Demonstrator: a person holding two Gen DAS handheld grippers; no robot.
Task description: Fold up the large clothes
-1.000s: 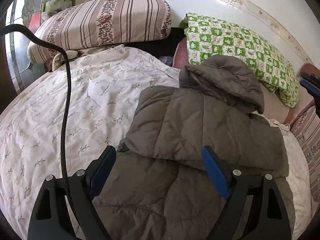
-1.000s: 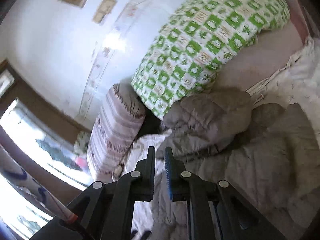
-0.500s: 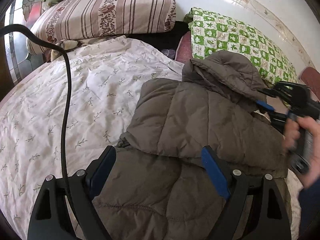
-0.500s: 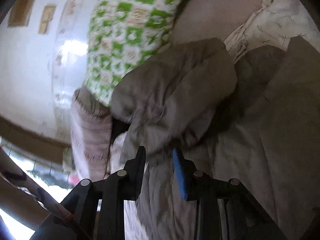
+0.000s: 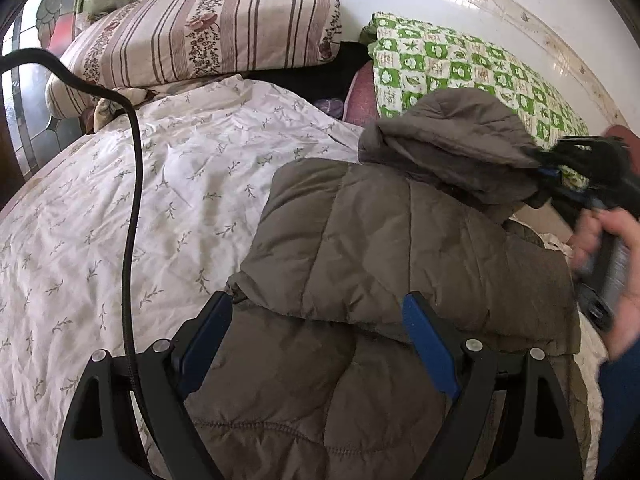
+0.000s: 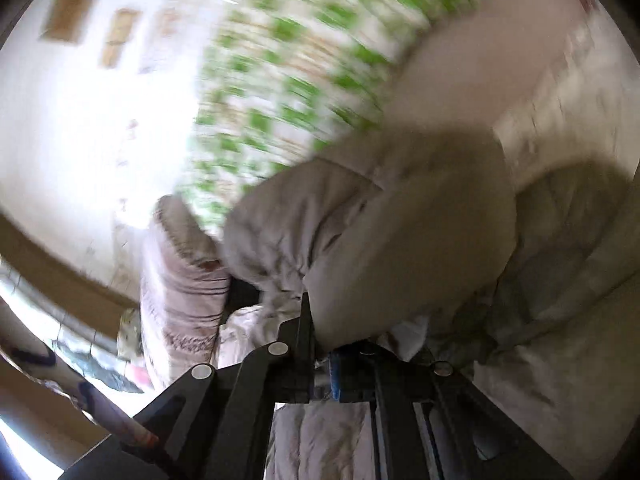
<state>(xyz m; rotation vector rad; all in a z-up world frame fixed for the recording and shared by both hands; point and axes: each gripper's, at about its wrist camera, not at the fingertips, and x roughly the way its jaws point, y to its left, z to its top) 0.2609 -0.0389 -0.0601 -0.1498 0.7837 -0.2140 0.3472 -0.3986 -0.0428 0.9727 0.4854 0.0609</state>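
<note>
Jacket hood pinched by right gripper, blurred there.

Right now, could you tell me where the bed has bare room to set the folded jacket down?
The widest free patch is the floral sheet, bordered by the striped pillow behind, the jacket on its right and the black cable crossing it. It is crowded around the hood, where the right gripper and green checked pillow meet.

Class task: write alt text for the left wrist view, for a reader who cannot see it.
A brown padded jacket lies partly folded on a flowered bedsheet, between the fingers of the open left gripper. At right, the right gripper pinches the jacket's hood; a striped pillow and a green checked pillow sit behind.
</note>
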